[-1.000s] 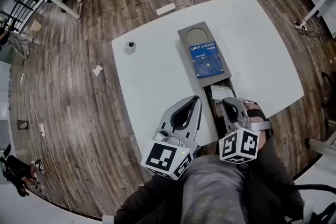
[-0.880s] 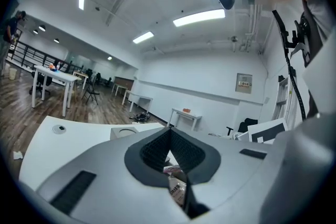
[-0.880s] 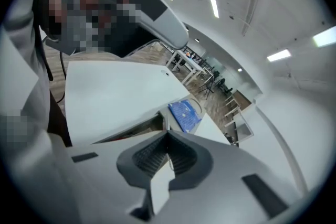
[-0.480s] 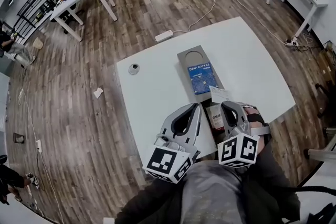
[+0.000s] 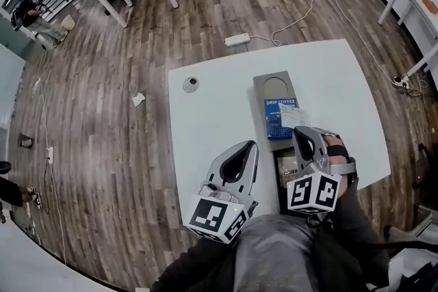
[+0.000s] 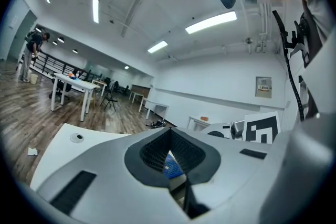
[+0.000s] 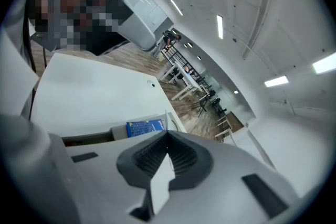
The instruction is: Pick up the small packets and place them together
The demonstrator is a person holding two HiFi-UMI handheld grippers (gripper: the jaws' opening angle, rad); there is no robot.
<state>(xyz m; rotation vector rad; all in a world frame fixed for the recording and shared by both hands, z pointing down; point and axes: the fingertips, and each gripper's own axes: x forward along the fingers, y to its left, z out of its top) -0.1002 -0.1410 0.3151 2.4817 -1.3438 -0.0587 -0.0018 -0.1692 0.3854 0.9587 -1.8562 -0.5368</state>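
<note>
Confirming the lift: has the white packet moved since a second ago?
Yes: the white packet left the box's open end and now overlaps the blue packet.

Left claw (image 5: 252,145) hangs over the surface (image 5: 205,126), just left of the long box (image 5: 274,87). Right claw (image 5: 300,130) is above the box's near half, with the small packet (image 5: 293,115) it grips over the drip coffee pack (image 5: 276,122). More packets (image 5: 287,166) lie in the open compartment nearest me. A round disc (image 5: 191,84) sits far left.
</note>
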